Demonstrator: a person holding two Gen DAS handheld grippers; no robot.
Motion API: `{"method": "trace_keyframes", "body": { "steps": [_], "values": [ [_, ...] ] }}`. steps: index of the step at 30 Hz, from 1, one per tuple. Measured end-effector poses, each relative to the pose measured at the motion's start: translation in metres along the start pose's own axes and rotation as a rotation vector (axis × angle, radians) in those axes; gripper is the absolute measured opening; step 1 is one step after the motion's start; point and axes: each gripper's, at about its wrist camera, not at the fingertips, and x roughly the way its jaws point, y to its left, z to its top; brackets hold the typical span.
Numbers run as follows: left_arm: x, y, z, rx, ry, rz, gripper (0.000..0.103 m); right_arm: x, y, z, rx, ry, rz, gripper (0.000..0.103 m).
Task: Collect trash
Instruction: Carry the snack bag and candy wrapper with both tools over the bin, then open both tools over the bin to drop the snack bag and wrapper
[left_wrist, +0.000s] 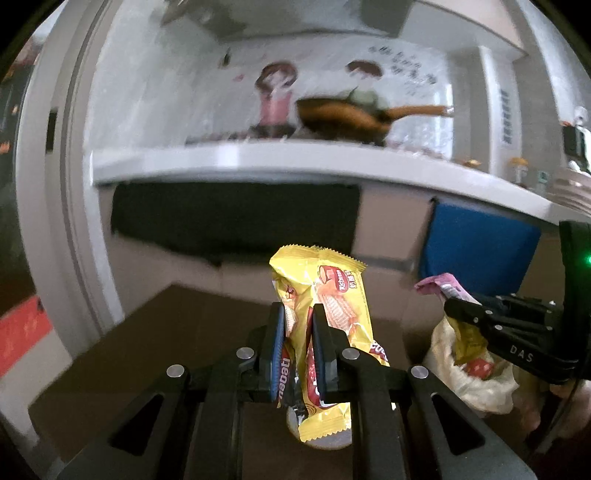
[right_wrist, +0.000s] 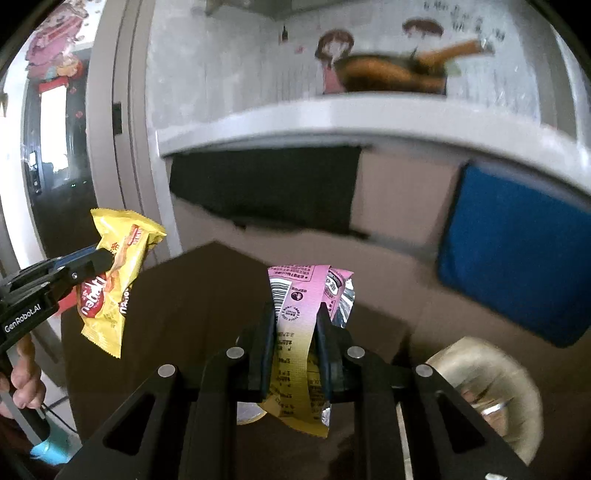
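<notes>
The left gripper (left_wrist: 299, 325) is held above a dark brown tabletop (left_wrist: 166, 332), pointing forward and slightly down toward a white shelf (left_wrist: 258, 158) and the wall behind it. Its fingers (left_wrist: 275, 332) are clamped on a yellow wafer wrapper (left_wrist: 332, 295). The wrapper stands upright between them: its crimped top edge rises well above the fingertips and its lower end hangs down behind the fingers toward the camera. In the right wrist view the same wrapper (right_wrist: 114, 280) hangs clear of the tabletop, and a person's hand (right_wrist: 22, 380) grips the handle of that gripper at the left edge.

The right gripper (right_wrist: 295, 314) also points forward and a little downward over the tabletop. Its fingers (right_wrist: 266, 332) are pressed together on a pink and yellow wrapper (right_wrist: 295, 332), which is pinched near its middle. The torn pink top with a barcode sticks up past the fingertips, and the yellow printed end droops below them. From the left wrist view this gripper (left_wrist: 448, 306) comes in from the right, with the pink top of the wrapper (left_wrist: 439, 284) showing at its tip.

A whitish plastic bag (right_wrist: 498, 369) lies on the tabletop just to the right of the right gripper; its contents are too blurred to tell.
</notes>
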Motion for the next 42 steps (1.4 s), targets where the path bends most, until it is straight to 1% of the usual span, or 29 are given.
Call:
{"method": "trace_keyframes", "body": {
  "steps": [4,8,10,13,17,20,25,29,34,36,39,42],
  "values": [
    [-0.006,-0.028,0.021,0.064,-0.046,-0.041,0.015,-0.034,-0.015,0.013,-0.001,-0.073,-0.041,0.019],
    [-0.007,-0.055,0.036,0.092,-0.072,-0.090,0.015,-0.059,-0.037,0.018,0.001,-0.120,-0.091,0.019],
    [-0.004,-0.067,0.040,0.104,-0.078,-0.110,0.015,-0.068,-0.047,0.019,0.011,-0.132,-0.115,0.019],
    [0.006,-0.088,0.041,0.109,-0.060,-0.172,0.015,-0.079,-0.068,0.016,0.039,-0.143,-0.151,0.019],
    [0.030,-0.121,0.036,0.099,-0.005,-0.256,0.015,-0.095,-0.096,0.003,0.074,-0.138,-0.206,0.019],
    [0.054,-0.147,0.025,0.098,0.061,-0.309,0.015,-0.099,-0.118,-0.007,0.098,-0.122,-0.243,0.019],
    [0.086,-0.179,0.007,0.104,0.135,-0.351,0.015,-0.103,-0.153,-0.025,0.164,-0.099,-0.276,0.019],
    [0.111,-0.200,-0.005,0.108,0.191,-0.378,0.015,-0.095,-0.178,-0.044,0.222,-0.063,-0.277,0.019],
    [0.136,-0.219,-0.022,0.117,0.235,-0.398,0.015,-0.081,-0.192,-0.066,0.259,-0.016,-0.271,0.019],
    [0.149,-0.227,-0.032,0.117,0.268,-0.414,0.015,-0.073,-0.198,-0.072,0.270,0.002,-0.267,0.019],
    [0.169,-0.233,-0.044,0.105,0.331,-0.425,0.015,-0.056,-0.208,-0.083,0.288,0.043,-0.257,0.019],
    [0.193,-0.241,-0.059,0.086,0.423,-0.450,0.015,-0.037,-0.221,-0.095,0.318,0.097,-0.236,0.020]
  ]
}}
